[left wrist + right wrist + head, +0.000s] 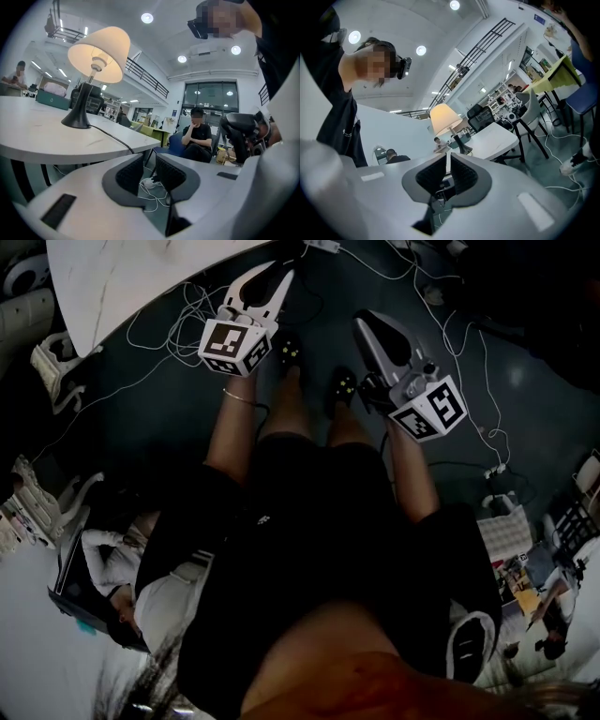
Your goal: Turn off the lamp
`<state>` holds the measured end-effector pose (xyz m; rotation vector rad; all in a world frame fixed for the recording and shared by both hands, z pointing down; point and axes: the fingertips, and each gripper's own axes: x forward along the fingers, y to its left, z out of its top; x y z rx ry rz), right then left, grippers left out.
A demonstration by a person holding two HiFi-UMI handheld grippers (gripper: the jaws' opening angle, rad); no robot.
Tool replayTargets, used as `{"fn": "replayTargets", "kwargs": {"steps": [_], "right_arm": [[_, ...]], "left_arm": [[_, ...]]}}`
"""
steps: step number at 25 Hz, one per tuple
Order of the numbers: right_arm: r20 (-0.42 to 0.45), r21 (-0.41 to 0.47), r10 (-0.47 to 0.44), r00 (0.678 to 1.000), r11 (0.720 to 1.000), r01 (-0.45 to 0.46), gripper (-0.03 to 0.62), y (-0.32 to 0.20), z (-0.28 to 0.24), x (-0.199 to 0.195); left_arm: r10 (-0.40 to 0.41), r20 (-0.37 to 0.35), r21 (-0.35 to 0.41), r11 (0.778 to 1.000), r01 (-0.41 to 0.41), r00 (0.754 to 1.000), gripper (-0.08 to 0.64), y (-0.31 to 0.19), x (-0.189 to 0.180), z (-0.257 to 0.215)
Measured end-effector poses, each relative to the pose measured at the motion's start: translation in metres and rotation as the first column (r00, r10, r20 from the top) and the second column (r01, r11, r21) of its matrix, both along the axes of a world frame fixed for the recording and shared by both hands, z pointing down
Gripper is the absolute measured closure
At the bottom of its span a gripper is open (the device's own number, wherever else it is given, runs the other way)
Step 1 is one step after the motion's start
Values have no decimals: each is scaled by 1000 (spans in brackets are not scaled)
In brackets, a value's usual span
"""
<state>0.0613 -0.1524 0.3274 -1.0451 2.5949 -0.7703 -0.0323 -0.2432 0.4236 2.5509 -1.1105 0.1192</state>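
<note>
— Scanning from the biggest thing: the white, round-edged worktop [37, 136]. What stands on it?
— The table lamp with a cream cone shade and black flared foot [96, 56]. It is upright with its shade glowing, well apart from both grippers.
— The left gripper [149, 159]?
— Its grey jaws are apart with nothing between them; only floor cables [152, 199] show through the gap.
— The right gripper [448, 157]?
— Jaws together, empty, pointing towards the lamp.
— Smallest?
— The thin black cord [112, 137], running from the foot across the worktop to its edge.
</note>
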Motion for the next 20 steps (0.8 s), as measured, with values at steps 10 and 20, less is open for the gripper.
{"fn": "replayTargets", "kwargs": {"steps": [10, 20], "right_arm": [[-2, -5, 59, 998, 998, -59, 589, -11, 22, 3], [-17, -40, 104, 994, 994, -104, 589, -24, 61, 13]], "left_arm": [[83, -9, -40, 996, -84, 996, 469, -34, 15, 38], [125, -93, -18, 992, -127, 988, 483, -41, 27, 41]]}}
